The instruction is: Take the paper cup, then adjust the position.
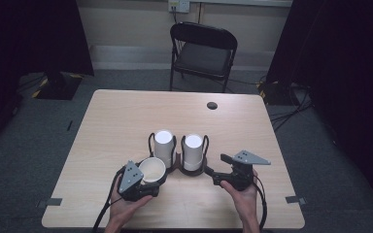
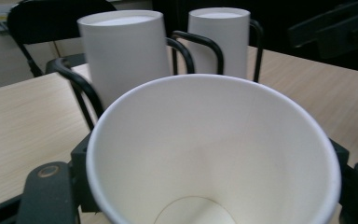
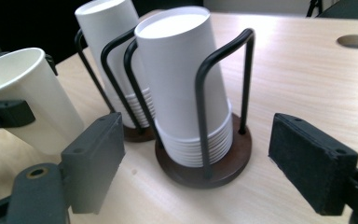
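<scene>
One loose paper cup [image 1: 152,169] sits between the jaws of the left gripper [image 1: 151,180], mouth tilted up toward the person, just in front of the left of two wire holders. It looks light, thin-walled and easily crushed, so a hold low on the body, below the rolled rim where the wall is stiffest near the base, with only a gentle squeeze, should serve best; the smooth paper could slip if the grip is too slack. The left jaws are closed against the cup's sides. Behind it stand two upside-down stacks, the left stack [image 1: 164,145] and the right stack [image 1: 193,150], each nested inside a black wire holder [image 3: 223,79] on a dark round base [image 3: 223,168]. The right gripper [image 1: 212,172] waits with its jaws wide apart around nothing, aimed at the right stack's base on the wooden table [image 1: 126,121].
</scene>
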